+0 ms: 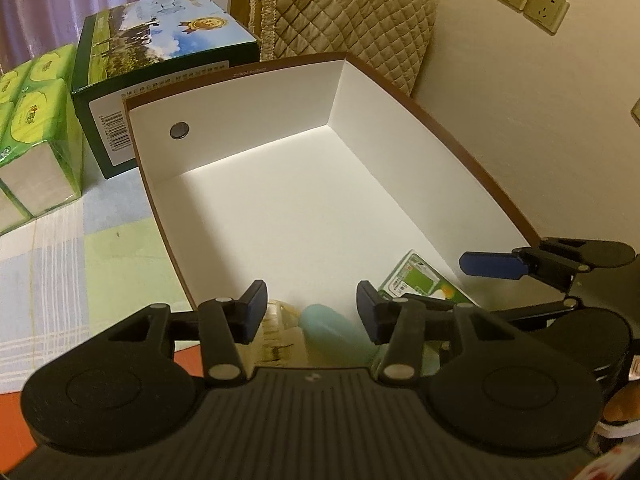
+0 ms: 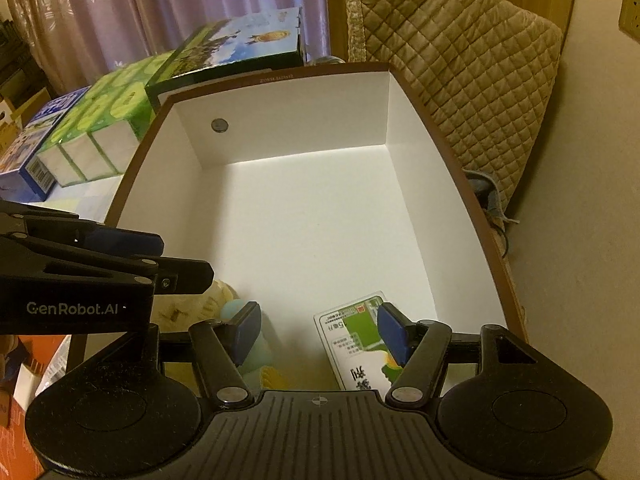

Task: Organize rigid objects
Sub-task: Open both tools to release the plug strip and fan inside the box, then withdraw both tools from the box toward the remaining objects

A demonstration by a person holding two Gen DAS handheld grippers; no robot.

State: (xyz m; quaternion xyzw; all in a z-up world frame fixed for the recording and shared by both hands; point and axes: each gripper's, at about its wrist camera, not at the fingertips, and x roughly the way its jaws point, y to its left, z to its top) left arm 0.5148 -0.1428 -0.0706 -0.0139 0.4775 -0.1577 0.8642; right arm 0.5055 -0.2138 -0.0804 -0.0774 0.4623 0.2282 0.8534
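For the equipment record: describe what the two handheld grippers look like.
Both are alike. The left gripper and right gripper have matte black bodies with a ribbed top, two round black discs, black linkage bars with silver pivot pins, and blue fingertip pads. The left gripper's side carries white "GenRobot.AI" lettering. No cables or sleeves show.

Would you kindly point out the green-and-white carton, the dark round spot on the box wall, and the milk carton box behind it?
green-and-white carton (image 2: 352, 344): right wrist, printed face.
dark round spot (image 1: 179, 130): left wrist, centre.
milk carton box (image 1: 160, 40): left wrist, top.
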